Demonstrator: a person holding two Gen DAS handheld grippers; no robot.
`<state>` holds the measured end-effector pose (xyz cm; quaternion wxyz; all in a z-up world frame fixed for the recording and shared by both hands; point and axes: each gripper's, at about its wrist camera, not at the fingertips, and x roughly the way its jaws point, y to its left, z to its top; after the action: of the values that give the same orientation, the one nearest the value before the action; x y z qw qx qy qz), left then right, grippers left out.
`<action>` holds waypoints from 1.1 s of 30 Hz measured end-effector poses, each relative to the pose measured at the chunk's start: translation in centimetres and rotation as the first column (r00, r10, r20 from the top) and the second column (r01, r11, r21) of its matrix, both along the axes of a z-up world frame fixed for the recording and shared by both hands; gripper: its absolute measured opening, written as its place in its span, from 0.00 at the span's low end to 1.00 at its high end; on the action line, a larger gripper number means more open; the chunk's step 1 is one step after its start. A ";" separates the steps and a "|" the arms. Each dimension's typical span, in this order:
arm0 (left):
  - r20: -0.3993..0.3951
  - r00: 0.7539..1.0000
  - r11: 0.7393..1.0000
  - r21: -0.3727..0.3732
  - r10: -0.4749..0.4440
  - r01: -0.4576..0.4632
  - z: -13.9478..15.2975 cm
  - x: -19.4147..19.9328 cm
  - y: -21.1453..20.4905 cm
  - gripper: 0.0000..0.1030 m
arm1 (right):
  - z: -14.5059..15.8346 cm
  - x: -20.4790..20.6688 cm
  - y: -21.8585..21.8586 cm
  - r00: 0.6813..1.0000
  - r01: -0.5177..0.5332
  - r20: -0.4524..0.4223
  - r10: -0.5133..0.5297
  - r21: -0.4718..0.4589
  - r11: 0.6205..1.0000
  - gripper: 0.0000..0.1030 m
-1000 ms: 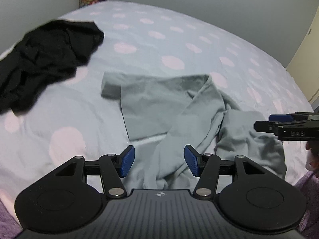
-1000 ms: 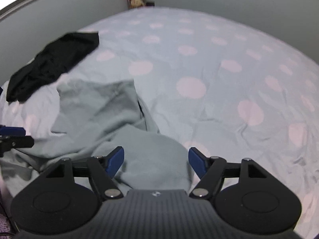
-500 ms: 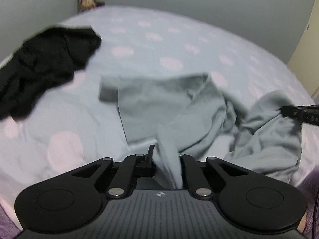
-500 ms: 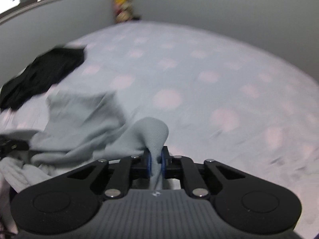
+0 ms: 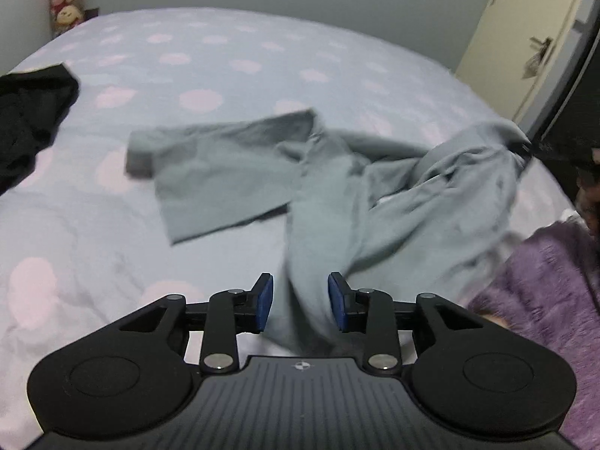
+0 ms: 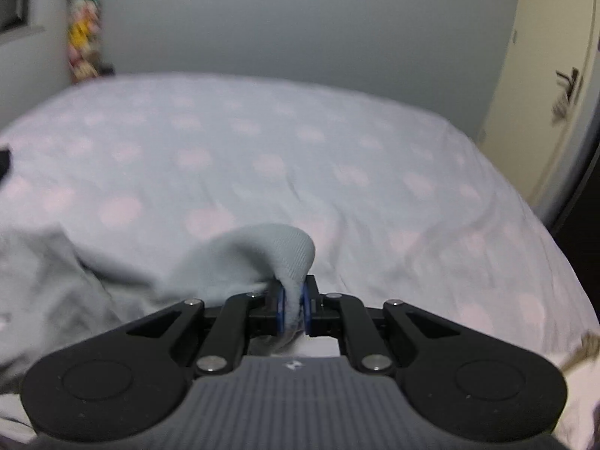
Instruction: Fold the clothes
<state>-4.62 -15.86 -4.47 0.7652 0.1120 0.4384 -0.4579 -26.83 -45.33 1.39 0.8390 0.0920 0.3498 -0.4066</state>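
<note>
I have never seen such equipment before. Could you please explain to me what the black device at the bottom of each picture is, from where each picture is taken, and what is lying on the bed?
There is no robot here. A person holds a black two-finger gripper in each hand, and a wide-angle camera on each looks forward along its blue-padded fingers. One picture comes from the left gripper, the other from the right gripper.

The surface is a bed with a pale blue sheet with pink dots. On it lies a crumpled grey long-sleeved garment and, at the left edge, a black garment.

The right gripper is shut on a fold of the grey garment. The left gripper's fingers stand apart with grey cloth between them, so it is open.
</note>
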 end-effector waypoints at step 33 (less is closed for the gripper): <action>0.019 0.982 0.973 0.130 0.190 -0.190 -4.6 14.7 -6.6 0.35 | -2.1 3.2 -9.2 0.990 -0.132 0.098 0.103 0.366 0.921 0.69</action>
<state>10.04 -22.43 -9.08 0.7980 0.1210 0.4736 -0.3525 -23.66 -54.50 -0.68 0.8421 0.2433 0.3928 -0.2780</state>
